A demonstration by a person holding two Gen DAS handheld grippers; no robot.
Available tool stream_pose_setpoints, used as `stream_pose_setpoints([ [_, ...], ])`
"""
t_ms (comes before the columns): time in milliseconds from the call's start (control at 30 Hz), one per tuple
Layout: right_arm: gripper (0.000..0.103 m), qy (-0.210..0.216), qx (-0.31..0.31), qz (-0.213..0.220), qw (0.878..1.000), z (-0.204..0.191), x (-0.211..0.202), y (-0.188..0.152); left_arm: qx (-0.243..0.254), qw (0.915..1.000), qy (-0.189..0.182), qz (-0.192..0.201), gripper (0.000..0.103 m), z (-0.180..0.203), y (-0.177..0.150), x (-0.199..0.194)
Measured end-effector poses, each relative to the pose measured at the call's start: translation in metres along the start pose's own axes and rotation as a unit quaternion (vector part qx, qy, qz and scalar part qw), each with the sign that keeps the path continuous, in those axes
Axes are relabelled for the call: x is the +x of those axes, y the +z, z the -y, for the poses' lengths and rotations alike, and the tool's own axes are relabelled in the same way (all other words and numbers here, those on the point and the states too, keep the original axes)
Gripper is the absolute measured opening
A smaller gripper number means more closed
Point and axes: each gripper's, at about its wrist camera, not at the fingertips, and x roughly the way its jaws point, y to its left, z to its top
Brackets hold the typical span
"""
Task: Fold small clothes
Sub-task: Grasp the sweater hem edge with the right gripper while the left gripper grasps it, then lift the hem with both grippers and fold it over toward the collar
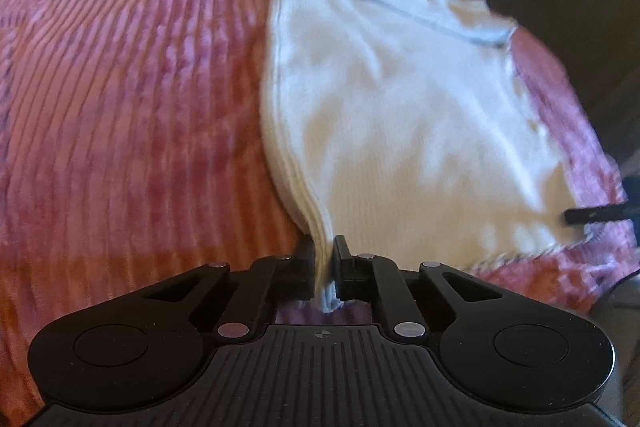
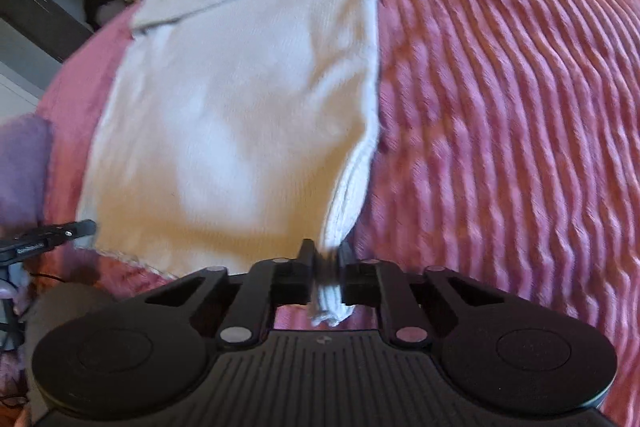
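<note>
Blurring white garment, perhaps knitted.

The left claw points down at a slant, and its two black fingers are squeezed tight on a bunched corner of the white cloth. The right claw tilts down the same way and pinches another corner.

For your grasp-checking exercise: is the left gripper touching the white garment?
Touching. In the left wrist view, the left gripper has its jaws shut on a bunched corner of the white garment, with cloth pinched between them.
</note>
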Motion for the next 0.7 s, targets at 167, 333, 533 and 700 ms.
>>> stream_pose_setpoints([
  [167,0.008,0.071,0.047,0.044,0.995,0.008,-0.008,0.005,-0.030,0.9960,-0.058,0.061,0.011,0.002,0.016,-0.023],
  [333,0.007,0.127,0.098,0.110,0.981,0.012,-0.021,0.030,-0.054,0.9854,-0.099,0.128,0.011,0.008,0.058,-0.042],
  [533,0.007,0.131,0.159,0.203,0.957,0.022,-0.021,0.086,-0.098,0.9733,-0.079,0.192,0.011,-0.001,0.118,-0.033],
  [700,0.007,0.066,0.156,0.244,0.955,0.027,0.001,0.127,-0.128,0.9725,-0.008,0.194,0.013,-0.015,0.142,0.003],
])
